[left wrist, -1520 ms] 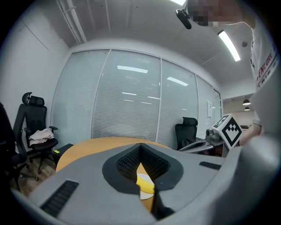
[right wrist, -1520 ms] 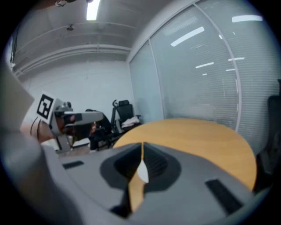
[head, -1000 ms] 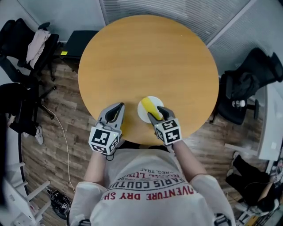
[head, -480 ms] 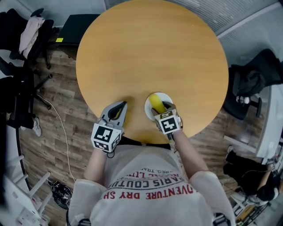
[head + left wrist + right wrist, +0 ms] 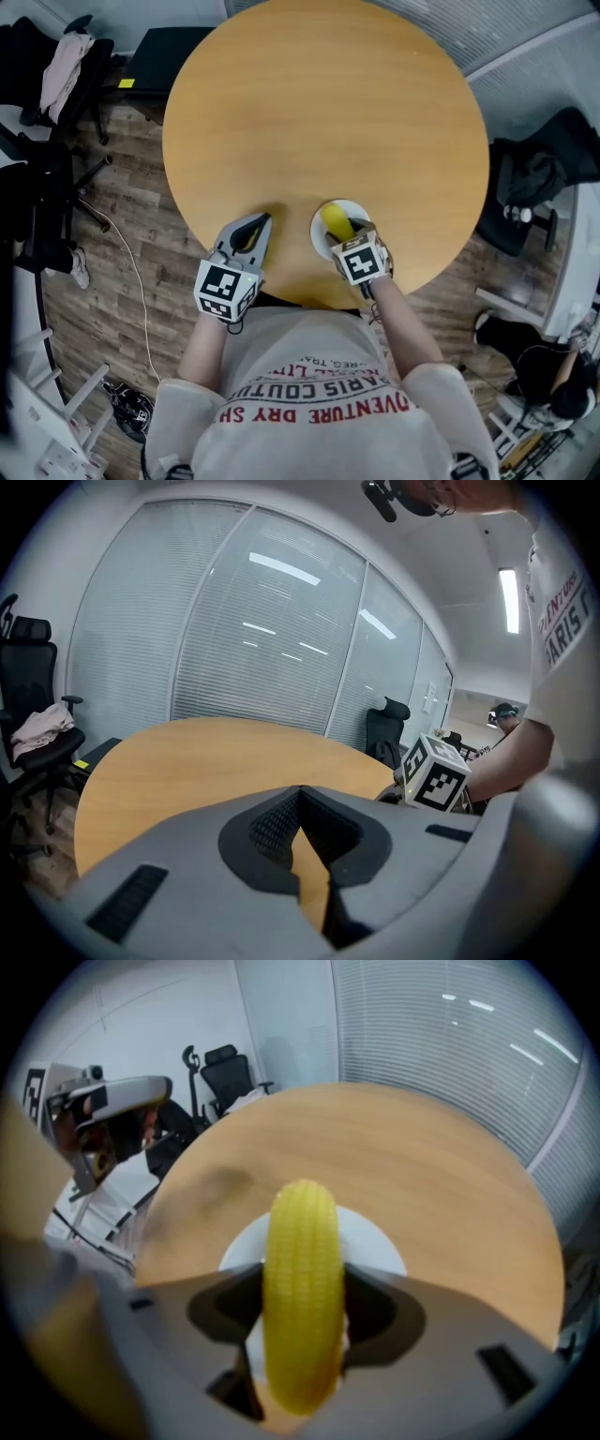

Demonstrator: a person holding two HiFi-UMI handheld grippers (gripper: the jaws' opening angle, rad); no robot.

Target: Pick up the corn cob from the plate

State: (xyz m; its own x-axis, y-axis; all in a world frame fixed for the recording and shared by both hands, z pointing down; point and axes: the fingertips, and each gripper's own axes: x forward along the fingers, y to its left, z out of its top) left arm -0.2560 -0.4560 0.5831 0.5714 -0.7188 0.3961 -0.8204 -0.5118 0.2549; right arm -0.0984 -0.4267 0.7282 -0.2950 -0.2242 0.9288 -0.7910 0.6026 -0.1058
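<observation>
The round wooden desk (image 5: 319, 112) carries only 1 white plate (image 5: 359, 212), set close to the desk's near edge, the edge at the person's body, and a little toward its right side. The yellow corn cob (image 5: 334, 221) lies on that plate, its length running from the near edge toward the desk's middle.

The right claw (image 5: 345, 232) points steeply down over the plate's near side. In the right gripper view its 2 jaws stand on either side of the corn cob (image 5: 302, 1241), which fills the gap between them while it rests on the plate (image 5: 377, 1238). The jaws are opening, and no squeeze on the cob shows. The marker cube (image 5: 361, 262) of this claw sits just over the desk's near edge.

The left claw (image 5: 261, 221) rests low over the bare desk near the same edge, to the left of the plate and apart from it. In the left gripper view its jaws (image 5: 300, 794) are closed, meeting at the tips, with only desk surface visible through the slit behind them; it carries nothing. Its marker cube (image 5: 223, 289) hangs off the desk edge over the floor.

An office chair (image 5: 56, 66) with cloth draped on it stands on the floor beyond the desk's far left edge.
</observation>
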